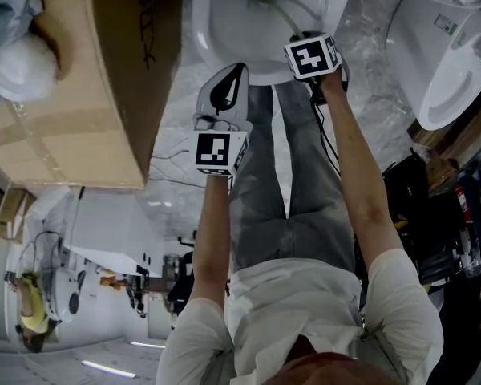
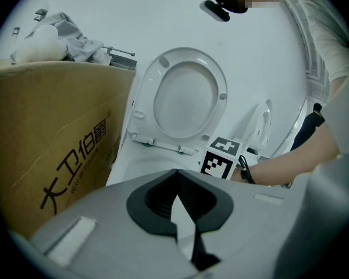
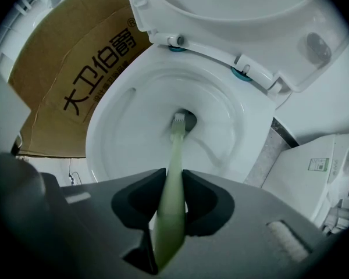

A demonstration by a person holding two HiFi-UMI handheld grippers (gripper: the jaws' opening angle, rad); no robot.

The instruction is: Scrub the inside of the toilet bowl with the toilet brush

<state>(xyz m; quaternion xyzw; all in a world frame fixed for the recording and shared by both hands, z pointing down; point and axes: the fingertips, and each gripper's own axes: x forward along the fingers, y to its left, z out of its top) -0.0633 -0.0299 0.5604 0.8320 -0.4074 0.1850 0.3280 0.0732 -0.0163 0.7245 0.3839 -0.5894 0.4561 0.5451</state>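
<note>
Right tool (image 3: 174, 176) clenched on pale green brush (image 3: 175, 147), bristles down at bowl (image 3: 128, 127) outlet, seat (image 3: 232, 39) up. Left tool (image 2: 175, 173) closed, empty, box (image 2: 52, 144) at its left.

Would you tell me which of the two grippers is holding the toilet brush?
The right gripper: its jaws clamp the pale green toilet brush reaching into the toilet bowl. The left gripper is shut on nothing.
</note>
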